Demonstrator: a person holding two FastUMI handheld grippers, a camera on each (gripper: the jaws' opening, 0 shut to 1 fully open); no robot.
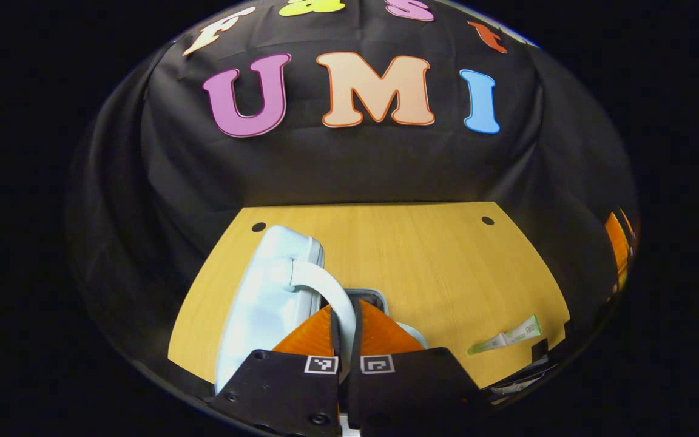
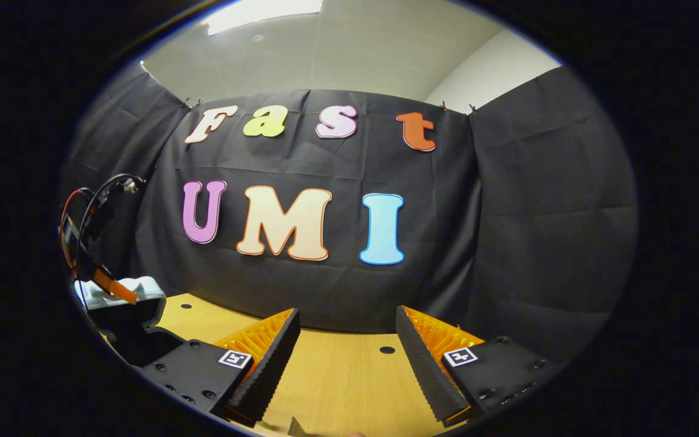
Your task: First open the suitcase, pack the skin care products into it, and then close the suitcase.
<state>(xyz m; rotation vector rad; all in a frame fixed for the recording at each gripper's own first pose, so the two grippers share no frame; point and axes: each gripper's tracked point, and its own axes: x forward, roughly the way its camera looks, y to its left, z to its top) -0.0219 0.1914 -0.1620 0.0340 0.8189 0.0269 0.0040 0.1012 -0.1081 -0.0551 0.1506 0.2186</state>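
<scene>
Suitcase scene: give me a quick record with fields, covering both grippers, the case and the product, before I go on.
left gripper: shut on the suitcase handle
suitcase: white, at the table's left side, lid state hard to tell
right gripper: open, empty, above the table
skin care tube: lying flat on the table, right of the suitcase, not yet packed
table: wooden, black cloth wall behind
</scene>
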